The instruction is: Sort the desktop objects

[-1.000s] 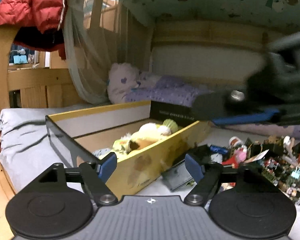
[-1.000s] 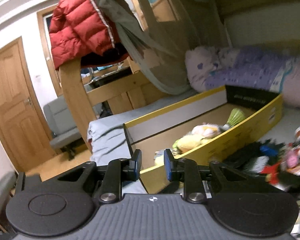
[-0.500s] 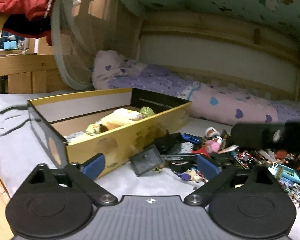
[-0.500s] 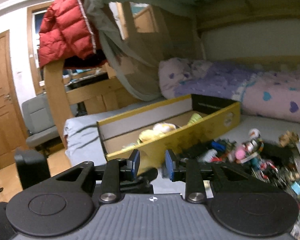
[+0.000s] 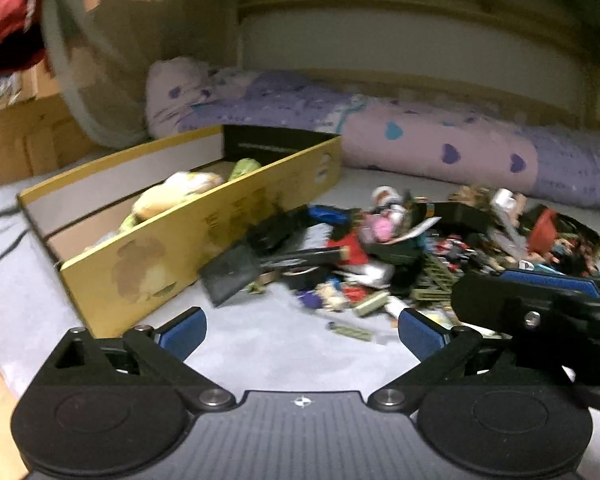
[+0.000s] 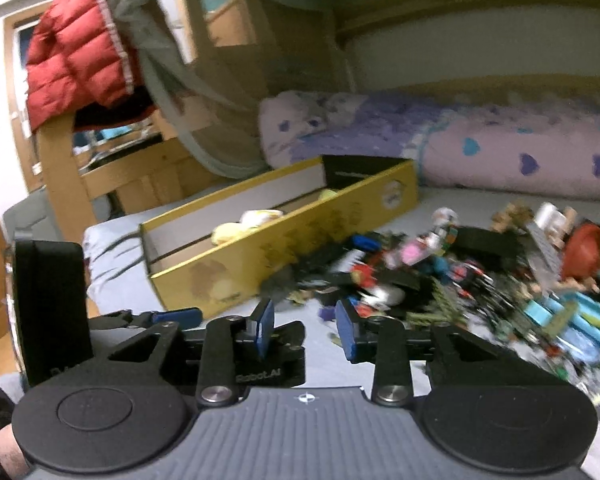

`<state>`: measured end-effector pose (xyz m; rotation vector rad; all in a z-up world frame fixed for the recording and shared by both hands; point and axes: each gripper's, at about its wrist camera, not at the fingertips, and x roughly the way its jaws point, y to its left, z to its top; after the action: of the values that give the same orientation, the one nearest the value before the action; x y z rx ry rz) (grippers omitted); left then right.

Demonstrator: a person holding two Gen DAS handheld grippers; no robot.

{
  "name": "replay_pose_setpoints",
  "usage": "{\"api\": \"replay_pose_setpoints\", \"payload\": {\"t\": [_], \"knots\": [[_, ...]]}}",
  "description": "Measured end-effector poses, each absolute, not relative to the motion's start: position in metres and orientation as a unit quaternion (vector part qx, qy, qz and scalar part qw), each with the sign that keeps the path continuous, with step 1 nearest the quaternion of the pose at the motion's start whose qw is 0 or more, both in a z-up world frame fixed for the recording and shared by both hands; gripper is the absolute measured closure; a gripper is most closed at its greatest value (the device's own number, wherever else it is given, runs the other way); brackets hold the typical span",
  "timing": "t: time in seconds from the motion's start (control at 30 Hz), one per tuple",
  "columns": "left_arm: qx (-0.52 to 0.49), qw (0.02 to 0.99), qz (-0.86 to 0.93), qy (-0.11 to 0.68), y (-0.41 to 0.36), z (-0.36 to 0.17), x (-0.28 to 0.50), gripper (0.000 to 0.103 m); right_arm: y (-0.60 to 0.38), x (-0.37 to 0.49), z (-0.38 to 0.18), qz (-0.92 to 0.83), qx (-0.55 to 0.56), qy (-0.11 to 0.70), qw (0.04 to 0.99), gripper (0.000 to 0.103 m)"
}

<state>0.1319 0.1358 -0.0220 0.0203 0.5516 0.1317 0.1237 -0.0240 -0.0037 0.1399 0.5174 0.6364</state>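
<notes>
Hovering over a grey bedsheet (image 5: pixel 268 344), left gripper (image 5: pixel 300 332) spread to its widest, blue pads (image 5: pixel 182 332) far apart and nothing between them but bare sheet. Pointing toward a pile of small toys and desk clutter (image 5: pixel 420 256) heaped on the sheet, to the right of a long yellow cardboard box (image 5: pixel 188 252). Lying nearest the box: a dark flat rectangular thing (image 5: pixel 230 272), tilted, possibly a small case or mirror, too blurred to say. Sitting inside the box: a yellow plush toy (image 5: pixel 172 196) and something pale green behind it. Reaching in from the right edge of the left view, right gripper (image 5: pixel 548 284) above the near side of the pile.

Opening its jaws in the right wrist view, right gripper (image 6: pixel 306 330) parted only part of the way, pads (image 6: pixel 265 330) gripping nothing, with grey sheet and the near fringe of the pile (image 6: pixel 440 280) showing through the gap. Resting just beside the box's (image 6: pixel 284 248) long yellow wall, the leftmost pieces of the pile. Showing at the left of that view, the left gripper's black body (image 6: pixel 52 304) and one blue pad. Lying along the wall behind everything, a rolled lilac quilt with hearts (image 6: pixel 500 152); hanging over the wooden bed frame at upper left, a red puffer jacket (image 6: pixel 76 52).
</notes>
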Motion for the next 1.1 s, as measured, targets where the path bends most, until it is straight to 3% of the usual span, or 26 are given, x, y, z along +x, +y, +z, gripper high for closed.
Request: {"api": "replay_pose_setpoints", "payload": {"t": [0.5, 0.7, 0.8, 1.1], "knots": [[0.056, 0.958, 0.017, 0.280, 0.075, -0.032, 0.129, 0.001, -0.101, 0.093, -0.010, 0.206, 0.061, 0.214, 0.953, 0.053], [0.072, 0.961, 0.020, 0.267, 0.064, -0.035, 0.124, 0.014, -0.118, 0.090, -0.018, 0.178, 0.055, 0.222, 0.957, 0.050], [0.117, 0.954, 0.037, 0.274, 0.049, -0.038, 0.125, 0.005, -0.122, 0.090, -0.021, 0.175, 0.053, 0.231, 0.956, 0.049], [0.168, 0.952, -0.008, 0.255, 0.022, -0.042, 0.115, 0.001, -0.138, 0.074, -0.035, 0.165, 0.041, 0.256, 0.952, 0.047]]}}
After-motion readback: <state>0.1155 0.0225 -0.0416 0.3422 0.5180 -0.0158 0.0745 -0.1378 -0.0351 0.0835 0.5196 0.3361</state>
